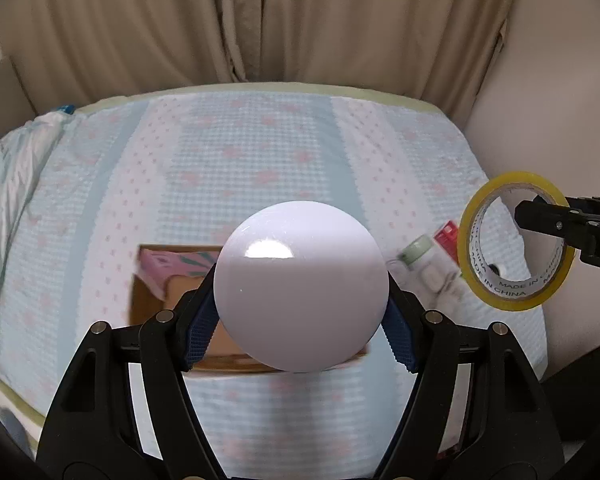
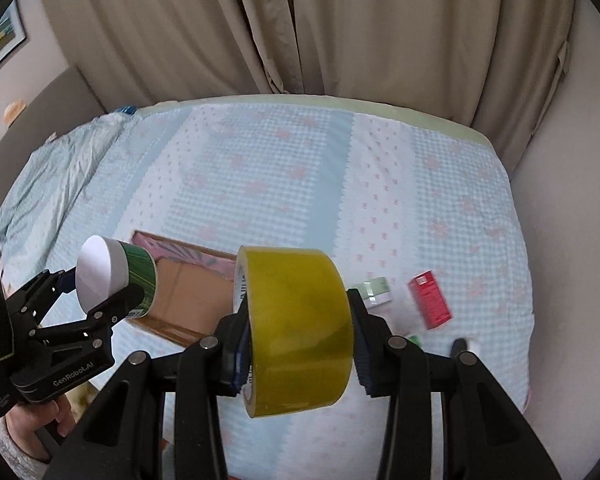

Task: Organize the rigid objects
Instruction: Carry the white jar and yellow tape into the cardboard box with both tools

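Note:
My left gripper (image 1: pixel 300 296) is shut on a round can, held in the air above the bed; its white lid (image 1: pixel 300 284) faces the camera. The right wrist view shows the can's green side (image 2: pixel 142 276) between the left gripper's (image 2: pixel 100 285) pads. My right gripper (image 2: pixel 296 340) is shut on a wide yellow tape roll (image 2: pixel 300 320), pads pressing on its two flat faces. In the left wrist view the tape roll (image 1: pixel 465 236) hangs at the right, with one of the right gripper's fingers (image 1: pixel 548 218) seen through its ring. An open cardboard box (image 2: pixel 188 292) lies on the bed below both.
The box (image 1: pixel 148 304) holds something pink. A red box (image 2: pixel 430 300), a white and green pack (image 2: pixel 376 290) and a green-capped bottle (image 1: pixel 418 250) lie on the checked bedspread (image 2: pixel 280 168) to the right. Curtains hang behind; a wall flanks the right. A hand (image 2: pixel 32 428) grips the left tool.

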A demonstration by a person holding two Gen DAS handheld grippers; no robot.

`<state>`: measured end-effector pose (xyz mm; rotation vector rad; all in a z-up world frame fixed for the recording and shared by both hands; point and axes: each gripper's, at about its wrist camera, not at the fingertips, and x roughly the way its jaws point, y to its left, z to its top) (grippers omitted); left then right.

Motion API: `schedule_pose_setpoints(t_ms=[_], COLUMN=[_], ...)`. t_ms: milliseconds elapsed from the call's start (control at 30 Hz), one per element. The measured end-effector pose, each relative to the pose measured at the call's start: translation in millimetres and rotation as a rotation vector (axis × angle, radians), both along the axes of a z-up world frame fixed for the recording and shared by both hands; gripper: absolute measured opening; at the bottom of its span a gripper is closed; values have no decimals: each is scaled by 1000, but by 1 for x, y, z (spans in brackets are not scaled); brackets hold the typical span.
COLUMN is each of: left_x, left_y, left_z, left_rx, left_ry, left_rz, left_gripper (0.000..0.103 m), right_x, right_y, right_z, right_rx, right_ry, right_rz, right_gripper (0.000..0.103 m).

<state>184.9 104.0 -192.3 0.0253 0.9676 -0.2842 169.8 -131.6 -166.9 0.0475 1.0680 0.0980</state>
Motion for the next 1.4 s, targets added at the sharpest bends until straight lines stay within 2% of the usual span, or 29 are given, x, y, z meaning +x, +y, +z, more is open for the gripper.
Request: schedule_pose_setpoints(t_ms=[233, 400, 533, 667, 800, 900, 967, 1133, 1267, 1367, 1400], left_x=[41, 75, 92, 102, 108, 109, 109, 109, 112, 114, 114], left_y=[71, 99, 107, 105, 90, 80, 77, 67, 63, 60, 60], left_z=[-26, -70, -108, -149, -190, -213, -221, -240, -238, -231, -226], left_rx=[16, 76, 101, 120, 107, 127, 144, 189, 217, 206, 191], left_ry=[38, 105, 167, 228, 311, 346, 352, 388, 371, 353, 338], left_rz=[-80, -128, -141, -154, -175, -206, -226, -291, -327, -344, -358], left_gripper=[69, 69, 69, 69, 69, 69, 69, 69, 69, 70, 91], right_x=[32, 56, 72, 84, 88, 88, 88, 95, 105, 108, 109], right_y=[66, 109, 134, 154, 163, 163, 159, 157, 157, 156, 157], right_z=[-16, -42, -72, -116, -161, -191, -210, -233, -239, -240, -240], right_rx=[32, 44, 25, 47, 47, 49, 47, 57, 72, 98, 109], right_ry=[55, 104, 143, 203, 270, 325, 368, 417, 446, 465, 469], right_rz=[-117, -169, -203, -210, -204, -213, -214, -203, -213, -205, -186], right_gripper=[38, 39, 38, 38, 38, 38, 39, 38, 38, 39, 39])
